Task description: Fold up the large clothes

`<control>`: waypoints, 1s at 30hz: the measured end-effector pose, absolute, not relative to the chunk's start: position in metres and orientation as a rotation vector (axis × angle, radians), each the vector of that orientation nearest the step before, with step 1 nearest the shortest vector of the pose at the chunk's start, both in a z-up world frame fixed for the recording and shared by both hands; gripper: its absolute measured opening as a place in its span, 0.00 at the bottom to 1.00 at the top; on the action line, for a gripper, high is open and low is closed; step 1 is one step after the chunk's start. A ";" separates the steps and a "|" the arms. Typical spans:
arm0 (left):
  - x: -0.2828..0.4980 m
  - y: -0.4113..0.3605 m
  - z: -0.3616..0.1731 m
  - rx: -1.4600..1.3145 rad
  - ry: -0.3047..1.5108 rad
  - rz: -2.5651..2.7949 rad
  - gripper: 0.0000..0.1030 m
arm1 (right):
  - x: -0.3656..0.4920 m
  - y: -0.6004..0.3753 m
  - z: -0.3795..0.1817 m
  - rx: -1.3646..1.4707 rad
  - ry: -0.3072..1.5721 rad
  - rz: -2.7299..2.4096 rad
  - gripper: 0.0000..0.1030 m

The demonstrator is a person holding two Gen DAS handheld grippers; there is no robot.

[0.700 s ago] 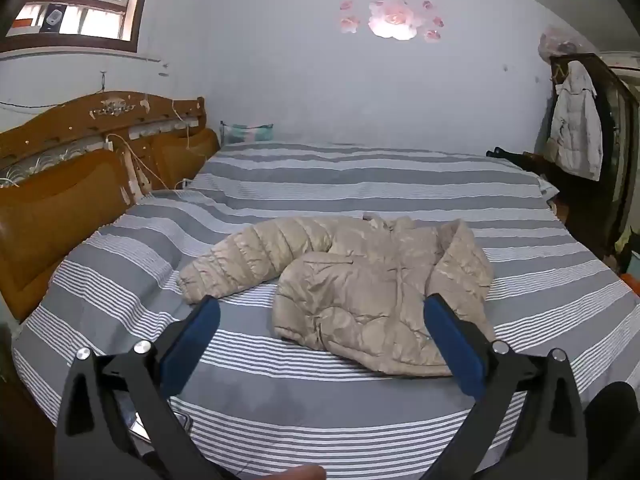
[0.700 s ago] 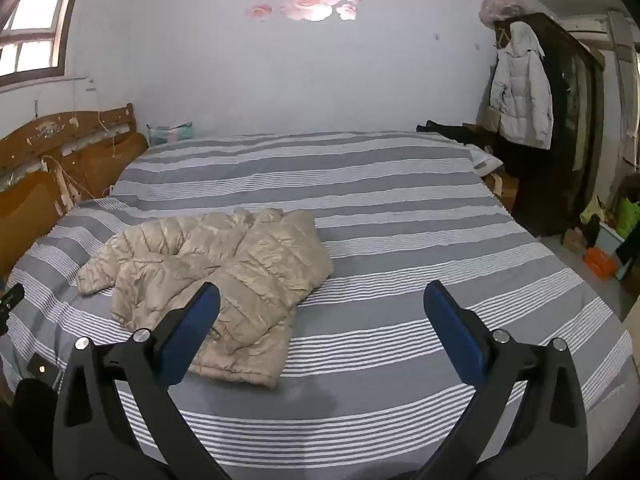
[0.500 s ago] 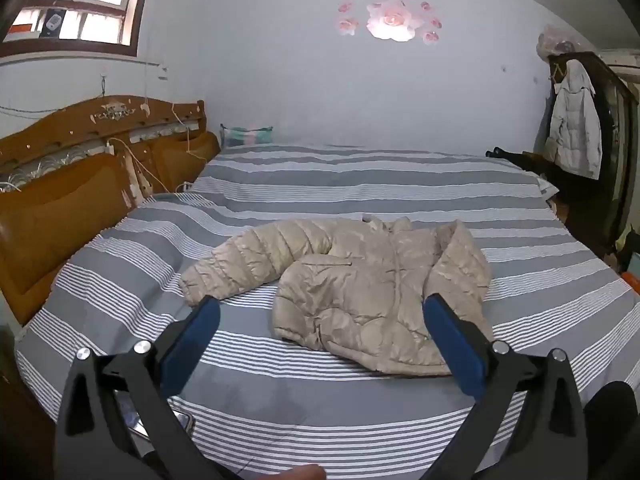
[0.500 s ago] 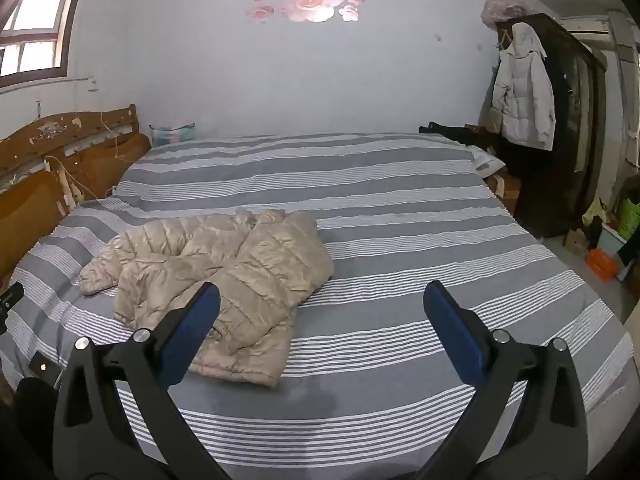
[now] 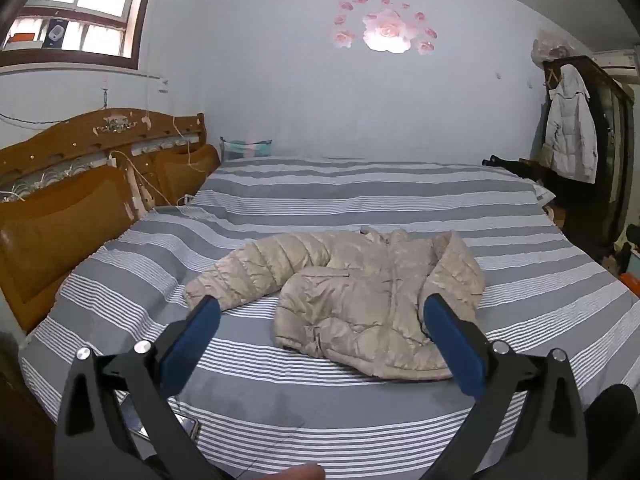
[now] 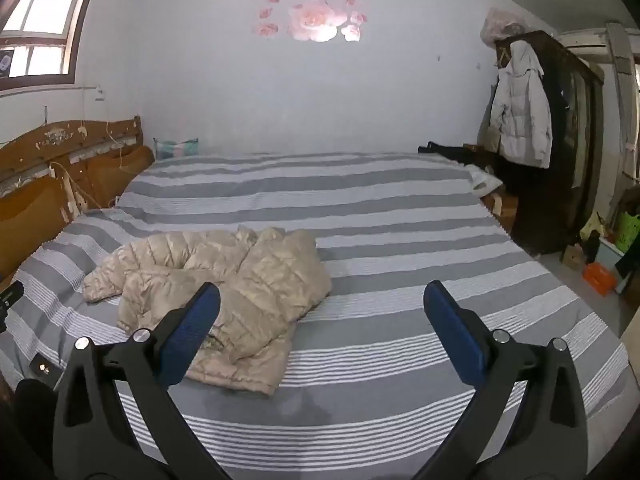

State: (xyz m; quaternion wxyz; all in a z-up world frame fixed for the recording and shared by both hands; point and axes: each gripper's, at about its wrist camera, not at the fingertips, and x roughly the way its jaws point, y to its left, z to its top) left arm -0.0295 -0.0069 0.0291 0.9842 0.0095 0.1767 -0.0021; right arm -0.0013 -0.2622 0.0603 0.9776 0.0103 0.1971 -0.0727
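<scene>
A beige puffer jacket (image 5: 352,292) lies crumpled on the grey-and-white striped bed (image 5: 360,200), one sleeve stretched out to the left. It also shows in the right wrist view (image 6: 224,280), left of centre. My left gripper (image 5: 318,316) is open and empty, held above the bed's near edge, with the jacket just beyond its blue fingertips. My right gripper (image 6: 320,304) is open and empty, to the right of the jacket; its left finger overlaps the jacket's near part in view.
A wooden headboard (image 5: 72,184) with cables runs along the left. A dark wardrobe (image 6: 560,140) with a white coat (image 6: 520,112) hanging on it stands at the right. A phone (image 5: 160,424) lies at the bed's near left edge. Boxes sit on the floor (image 6: 596,276) at right.
Both views have tilted slightly, so the bed and jacket sit a little lower in frame. The jacket has not moved and both grippers remain open.
</scene>
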 end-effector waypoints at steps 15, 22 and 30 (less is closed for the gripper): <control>-0.026 0.011 0.079 0.021 0.337 0.081 0.99 | 0.013 -0.277 0.072 0.004 0.356 -0.099 0.97; -0.042 0.011 0.119 0.060 0.321 0.088 0.99 | 0.019 -0.274 0.076 0.025 0.350 -0.079 0.97; -0.071 0.003 0.160 0.101 0.340 0.105 0.99 | 0.024 -0.249 0.082 -0.002 0.334 -0.022 0.97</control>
